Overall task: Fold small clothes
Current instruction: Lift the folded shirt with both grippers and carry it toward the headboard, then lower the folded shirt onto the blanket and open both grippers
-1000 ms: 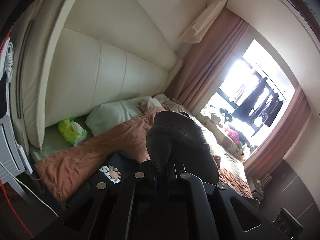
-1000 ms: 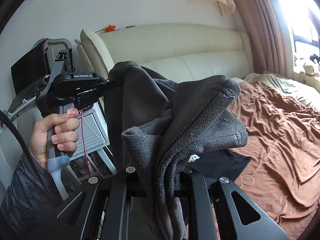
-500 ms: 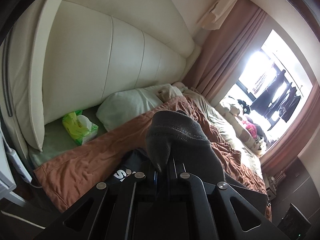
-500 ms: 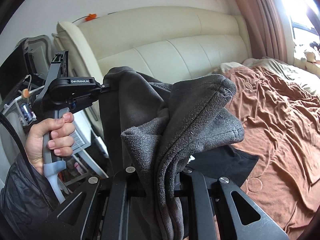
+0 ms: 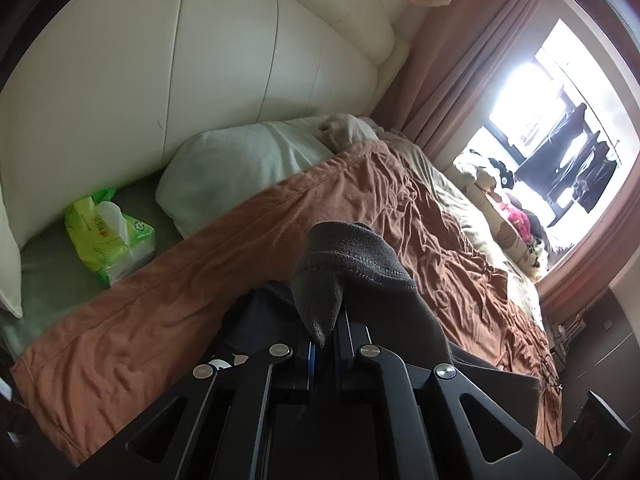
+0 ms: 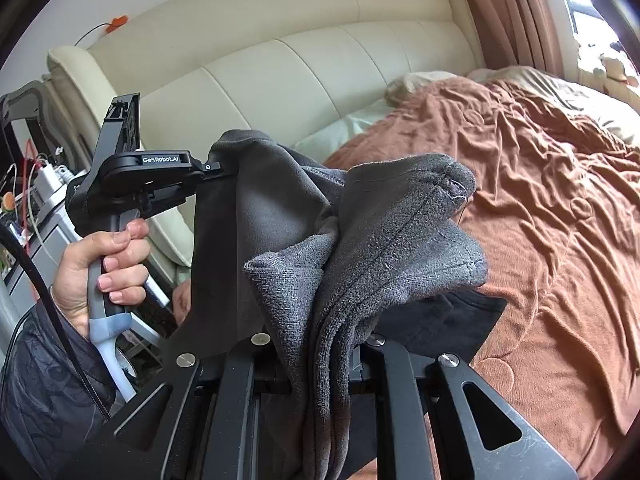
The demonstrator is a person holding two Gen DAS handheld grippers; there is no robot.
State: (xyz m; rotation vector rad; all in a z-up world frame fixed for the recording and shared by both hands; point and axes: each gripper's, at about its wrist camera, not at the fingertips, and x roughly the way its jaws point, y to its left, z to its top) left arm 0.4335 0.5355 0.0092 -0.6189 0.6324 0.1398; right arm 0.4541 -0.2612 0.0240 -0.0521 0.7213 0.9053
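At the far left of the right wrist view, a person's left hand wraps the handle of the left gripper, whose jaws are pressed together on one upper corner of a dark grey fleece garment. From that corner the cloth hangs down in a smooth sheet, its outer face flat and matte. Toward the middle it bunches into thick folds showing a fuzzy, towel-like inner pile and a stitched hem. The right gripper pinches these bunched layers between its closed jaws, and the fabric spills over them. The garment is held up in the air between the two tools, above the near edge of the rust-brown bedspread, with a black garment lying on the bed under it.

In the left wrist view the same grey cloth rises as a rounded peak out of the shut jaws, stitching visible along its seam.

Compared with a second ago, both views have dropped nearer the bed: the green tissue pack and pale pillow loom larger, the cream headboard fills more of the frame, and the black garment's printed logo is now mostly hidden behind the tool.
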